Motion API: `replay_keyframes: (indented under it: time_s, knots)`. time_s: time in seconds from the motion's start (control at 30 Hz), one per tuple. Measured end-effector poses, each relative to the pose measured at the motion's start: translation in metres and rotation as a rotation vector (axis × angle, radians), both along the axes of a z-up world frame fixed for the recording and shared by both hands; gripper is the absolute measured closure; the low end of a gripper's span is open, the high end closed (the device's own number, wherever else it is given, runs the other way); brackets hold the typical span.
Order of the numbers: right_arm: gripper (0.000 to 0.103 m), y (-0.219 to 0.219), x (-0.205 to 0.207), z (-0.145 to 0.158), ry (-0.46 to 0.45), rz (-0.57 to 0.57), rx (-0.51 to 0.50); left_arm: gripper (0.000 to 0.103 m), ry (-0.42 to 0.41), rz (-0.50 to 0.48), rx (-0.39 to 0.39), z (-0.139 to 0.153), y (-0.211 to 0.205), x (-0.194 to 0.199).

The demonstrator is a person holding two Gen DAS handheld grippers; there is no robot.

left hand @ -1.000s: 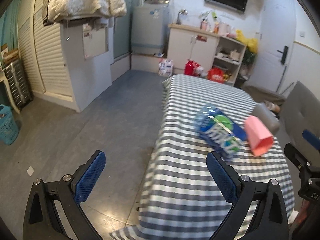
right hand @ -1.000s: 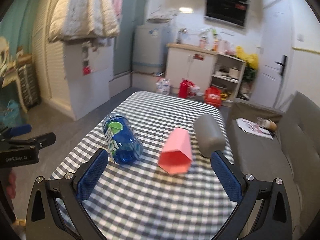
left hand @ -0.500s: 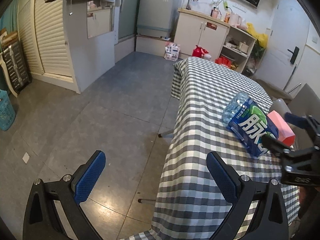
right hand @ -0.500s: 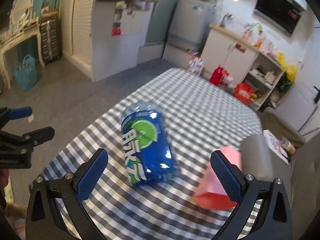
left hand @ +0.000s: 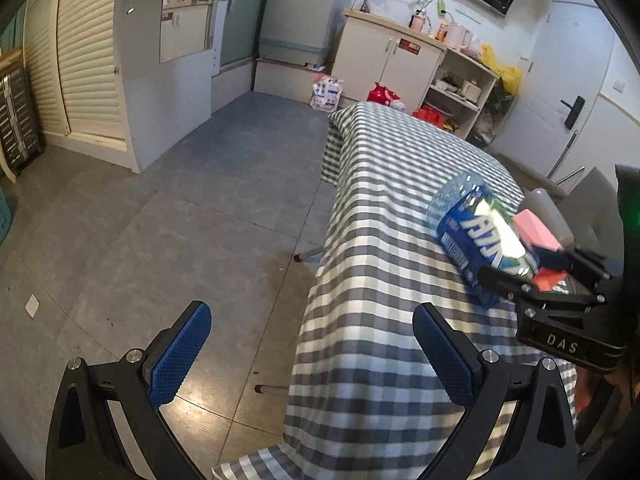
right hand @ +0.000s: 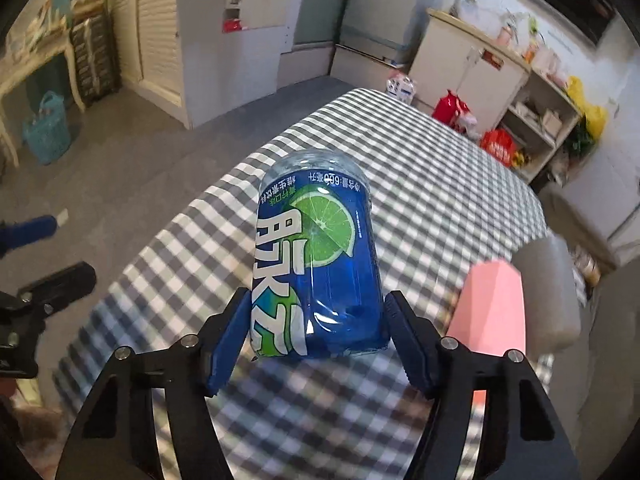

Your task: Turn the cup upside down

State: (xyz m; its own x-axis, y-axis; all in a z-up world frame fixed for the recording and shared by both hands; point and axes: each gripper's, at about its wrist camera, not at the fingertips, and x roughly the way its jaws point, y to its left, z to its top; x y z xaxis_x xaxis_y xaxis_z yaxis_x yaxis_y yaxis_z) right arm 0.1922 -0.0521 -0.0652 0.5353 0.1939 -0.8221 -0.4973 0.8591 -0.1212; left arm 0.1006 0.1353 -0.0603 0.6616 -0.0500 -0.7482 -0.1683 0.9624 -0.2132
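A clear plastic cup with a blue lime label [right hand: 316, 264] lies on its side on the checked table [right hand: 440, 184]. My right gripper [right hand: 316, 344] has a blue pad on each side of the cup's near end, touching or nearly so. A pink cup [right hand: 490, 304] and a grey cup [right hand: 548, 280] lie to the right of it. In the left wrist view the blue cup [left hand: 476, 236] and the right gripper [left hand: 560, 280] sit at the right. My left gripper [left hand: 312, 356] is open and empty, off the table's left edge over the floor.
The table's left edge [left hand: 320, 280] drops to a grey tiled floor [left hand: 180, 220]. A grey sofa [right hand: 612, 320] stands right of the table. Cabinets and shelves [left hand: 400, 64] line the far wall. A teal basket [right hand: 48, 132] sits on the floor at left.
My right gripper has moved forward and left onto the blue cup and narrowed its fingers around it. My left gripper has stayed open beside the table.
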Motion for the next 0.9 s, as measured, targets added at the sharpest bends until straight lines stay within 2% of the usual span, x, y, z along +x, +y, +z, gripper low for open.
replay_keyframes:
  time_s: [0.2,0.37,0.5,0.83,0.9]
  knots:
    - [0.036,-0.013,-0.039,0.007,0.013,-0.102,0.005,0.0,-0.048,-0.021,0.006,0.027,-0.01,-0.017]
    - [0.036,-0.035,-0.08,0.011,0.045,-0.258,0.051,0.0,-0.065,-0.028,0.012,0.04,-0.017,-0.032]
    - [0.036,-0.046,-0.106,0.008,0.07,-0.334,0.112,0.0,-0.073,-0.06,0.064,0.047,-0.031,-0.042]
    - [0.035,-0.056,-0.115,0.014,0.055,-0.323,0.205,0.0,-0.061,-0.089,0.087,0.054,-0.053,-0.055]
    - [0.031,-0.062,-0.118,0.016,0.048,-0.327,0.237,0.0,-0.057,-0.09,0.103,0.056,-0.057,-0.055]
